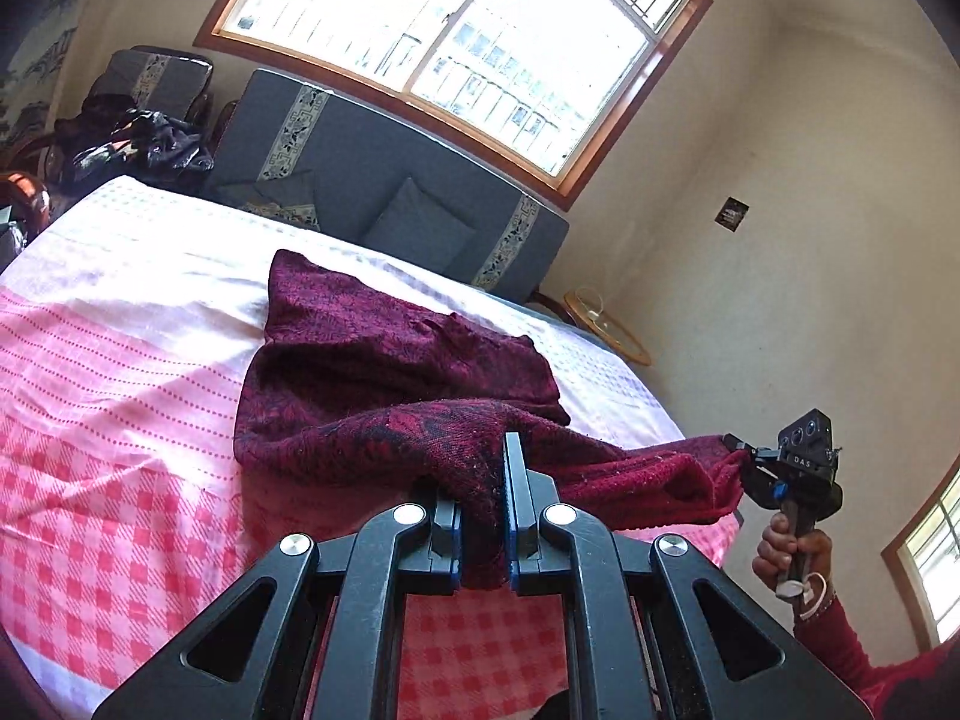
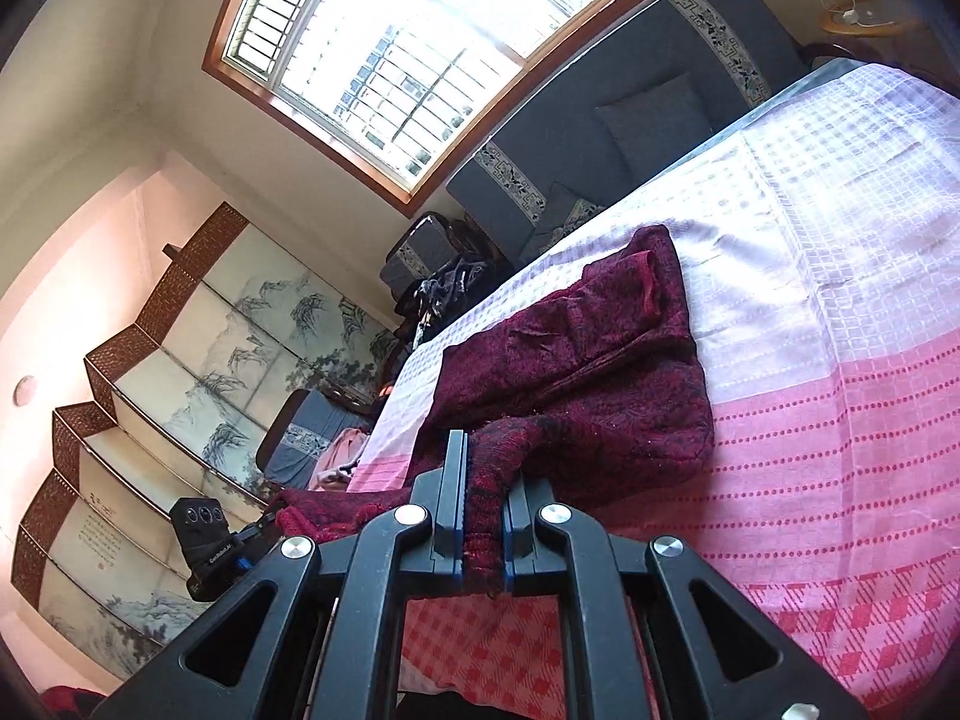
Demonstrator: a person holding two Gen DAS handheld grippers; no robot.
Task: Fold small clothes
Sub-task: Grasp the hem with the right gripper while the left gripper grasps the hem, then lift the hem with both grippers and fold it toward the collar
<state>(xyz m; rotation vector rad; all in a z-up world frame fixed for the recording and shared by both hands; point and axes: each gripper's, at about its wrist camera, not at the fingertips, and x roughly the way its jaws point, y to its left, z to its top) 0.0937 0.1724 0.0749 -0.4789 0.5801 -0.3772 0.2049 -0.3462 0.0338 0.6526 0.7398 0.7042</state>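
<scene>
A maroon knitted garment [image 1: 372, 360] [image 2: 588, 372] lies on a bed with a pink and white checked sheet [image 1: 120, 390] [image 2: 840, 360]. Its near edge is lifted off the sheet and stretched between both grippers. My left gripper [image 1: 486, 480] is shut on one end of that edge, and the cloth bunches between its jaws. My right gripper [image 2: 486, 480] is shut on the other end. In the left wrist view the right gripper [image 1: 741, 450] shows at the right, held by a hand [image 1: 786, 546]. The left gripper [image 2: 273, 519] shows at lower left in the right wrist view.
A grey sofa [image 1: 384, 150] [image 2: 600, 90] with cushions stands behind the bed under a large window. Dark clothes [image 1: 138, 144] are piled on a chair at the far left. A round side table [image 1: 606, 324] sits by the wall. A painted folding screen [image 2: 180, 372] lines one side.
</scene>
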